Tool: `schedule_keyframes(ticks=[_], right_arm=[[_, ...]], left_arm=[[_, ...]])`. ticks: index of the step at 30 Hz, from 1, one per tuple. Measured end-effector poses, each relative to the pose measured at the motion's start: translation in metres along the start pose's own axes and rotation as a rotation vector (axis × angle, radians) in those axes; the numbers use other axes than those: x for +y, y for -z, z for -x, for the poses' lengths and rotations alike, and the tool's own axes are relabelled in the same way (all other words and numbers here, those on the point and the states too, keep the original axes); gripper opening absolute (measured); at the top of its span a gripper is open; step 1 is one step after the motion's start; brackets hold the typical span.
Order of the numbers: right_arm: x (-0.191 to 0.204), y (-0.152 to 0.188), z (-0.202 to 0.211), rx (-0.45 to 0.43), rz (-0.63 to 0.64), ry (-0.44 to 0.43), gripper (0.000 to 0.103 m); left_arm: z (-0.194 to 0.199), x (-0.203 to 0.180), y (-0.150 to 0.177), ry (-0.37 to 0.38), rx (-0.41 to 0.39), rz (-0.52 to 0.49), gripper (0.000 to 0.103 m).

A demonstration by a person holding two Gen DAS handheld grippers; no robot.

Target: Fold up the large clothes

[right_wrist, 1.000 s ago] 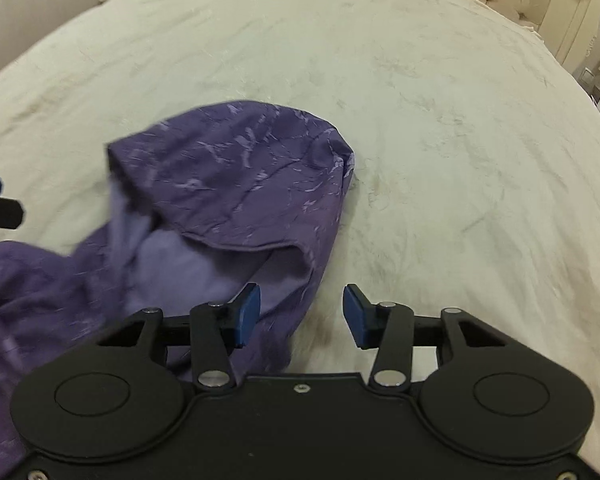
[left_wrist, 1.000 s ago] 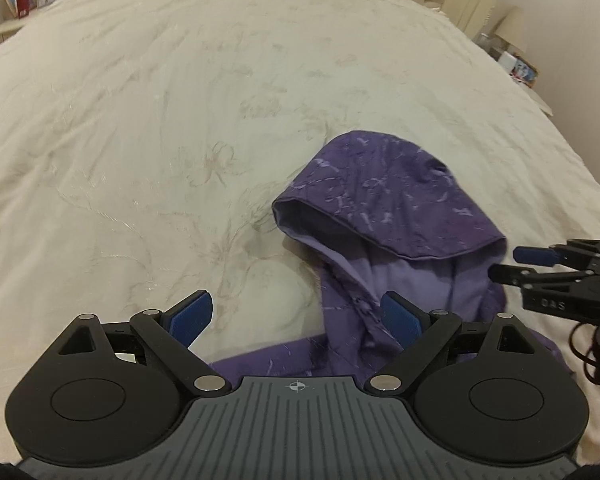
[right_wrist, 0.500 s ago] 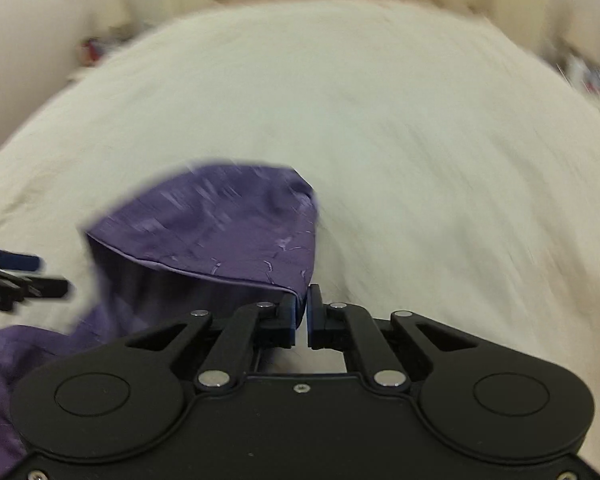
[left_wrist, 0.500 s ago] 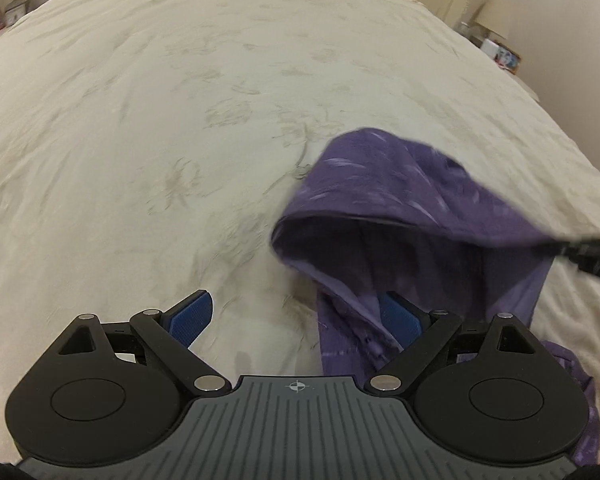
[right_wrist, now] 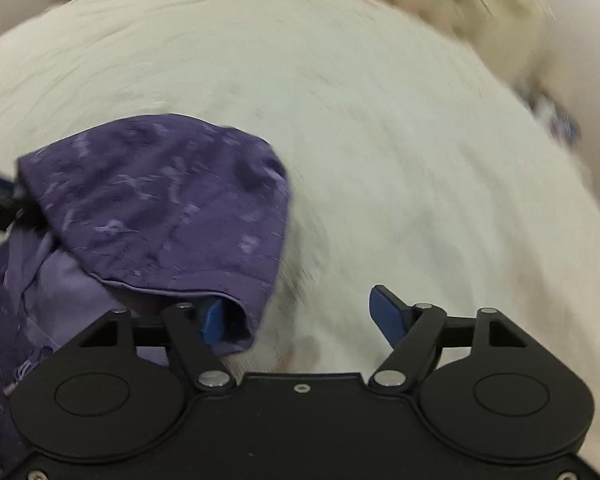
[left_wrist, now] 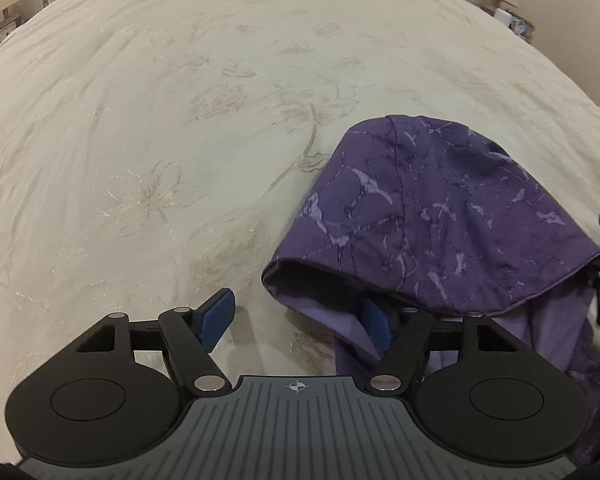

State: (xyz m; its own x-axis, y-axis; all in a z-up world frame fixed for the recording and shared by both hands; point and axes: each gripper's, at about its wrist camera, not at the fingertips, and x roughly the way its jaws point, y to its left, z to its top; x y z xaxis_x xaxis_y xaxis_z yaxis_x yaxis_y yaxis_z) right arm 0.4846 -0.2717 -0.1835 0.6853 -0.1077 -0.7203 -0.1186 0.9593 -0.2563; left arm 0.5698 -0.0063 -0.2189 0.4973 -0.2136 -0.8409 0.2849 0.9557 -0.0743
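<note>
Purple marbled hoodie (left_wrist: pixel 440 208), hood uppermost, lies at 4 o'clock on the cream embroidered bedspread (left_wrist: pixel 180 120): soft, light, limp; best taken at the hemmed hood rim. Left gripper (left_wrist: pixel 296 316), just narrowing, straddles that rim ungripped. Right gripper (right_wrist: pixel 296 316), just opening, holds nothing.
</note>
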Motion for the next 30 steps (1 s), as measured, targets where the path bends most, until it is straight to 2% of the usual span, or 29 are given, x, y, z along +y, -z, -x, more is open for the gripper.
schedule_keyframes(ticks=[2, 3, 4, 5, 6, 7, 9, 10, 12, 13, 14, 16, 17, 18, 20, 21, 22, 24, 28, 30], right_arm=[[0.011, -0.005, 0.0, -0.034, 0.073, -0.013, 0.079], [0.014, -0.008, 0.002, -0.054, 0.089, -0.036, 0.075], [0.014, -0.011, 0.004, -0.079, 0.081, -0.089, 0.045], [0.008, -0.014, 0.007, -0.101, 0.035, -0.155, 0.018], [-0.001, -0.017, 0.009, -0.11, -0.036, -0.192, 0.01], [-0.016, -0.019, 0.013, -0.129, -0.139, -0.219, 0.01], [-0.049, -0.015, 0.013, -0.139, -0.341, -0.268, 0.01], [-0.065, -0.009, 0.009, -0.121, -0.427, -0.275, 0.016], [-0.08, 0.004, -0.004, -0.063, -0.495, -0.3, 0.024], [-0.084, 0.013, -0.014, -0.021, -0.507, -0.297, 0.036], [-0.085, 0.019, -0.024, 0.024, -0.51, -0.291, 0.042], [-0.088, 0.034, -0.042, 0.102, -0.522, -0.28, 0.045], [-0.089, 0.038, -0.046, 0.104, -0.522, -0.287, 0.045], [-0.09, 0.038, -0.046, 0.099, -0.515, -0.292, 0.046], [-0.093, 0.032, -0.04, 0.092, -0.489, -0.309, 0.054], [-0.094, 0.03, -0.036, 0.096, -0.472, -0.32, 0.061], [-0.094, 0.029, -0.031, 0.101, -0.451, -0.338, 0.07], [-0.091, 0.031, -0.018, 0.113, -0.396, -0.385, 0.078], [-0.097, 0.035, 0.011, 0.13, -0.287, -0.451, 0.078], [-0.098, 0.027, 0.019, 0.096, -0.279, -0.466, 0.079]], left_arm=[[0.002, 0.002, -0.003, -0.008, -0.016, 0.005, 0.066], [0.004, 0.003, -0.004, -0.01, -0.028, 0.012, 0.059], [0.007, 0.004, -0.005, -0.006, -0.038, 0.018, 0.047], [0.012, 0.006, -0.006, -0.002, -0.055, 0.017, 0.039], [0.019, 0.007, -0.005, -0.004, -0.084, 0.013, 0.022], [0.026, 0.009, -0.004, -0.011, -0.122, 0.009, 0.019], [0.042, 0.014, 0.001, -0.022, -0.201, -0.006, 0.02], [0.048, 0.016, 0.005, -0.01, -0.227, -0.021, 0.022], [0.051, 0.015, 0.01, -0.023, -0.233, -0.084, 0.023], [0.047, 0.01, 0.013, -0.047, -0.214, -0.136, 0.024], [0.04, 0.005, 0.016, -0.075, -0.178, -0.195, 0.025], [0.018, -0.005, 0.023, -0.132, -0.052, -0.315, 0.029], [0.008, -0.006, 0.027, -0.145, 0.017, -0.352, 0.029], [0.004, -0.005, 0.03, -0.148, 0.051, -0.37, 0.029], [0.017, 0.002, 0.03, -0.106, 0.03, -0.35, 0.029], [0.026, 0.009, 0.027, -0.059, 0.038, -0.312, 0.03], [0.037, 0.015, 0.025, -0.007, 0.04, -0.271, 0.033], [0.058, 0.025, 0.021, 0.074, 0.018, -0.206, 0.042], [0.09, 0.04, 0.002, 0.185, -0.046, -0.096, 0.057], [0.091, 0.044, -0.013, 0.208, -0.067, -0.038, 0.058]])
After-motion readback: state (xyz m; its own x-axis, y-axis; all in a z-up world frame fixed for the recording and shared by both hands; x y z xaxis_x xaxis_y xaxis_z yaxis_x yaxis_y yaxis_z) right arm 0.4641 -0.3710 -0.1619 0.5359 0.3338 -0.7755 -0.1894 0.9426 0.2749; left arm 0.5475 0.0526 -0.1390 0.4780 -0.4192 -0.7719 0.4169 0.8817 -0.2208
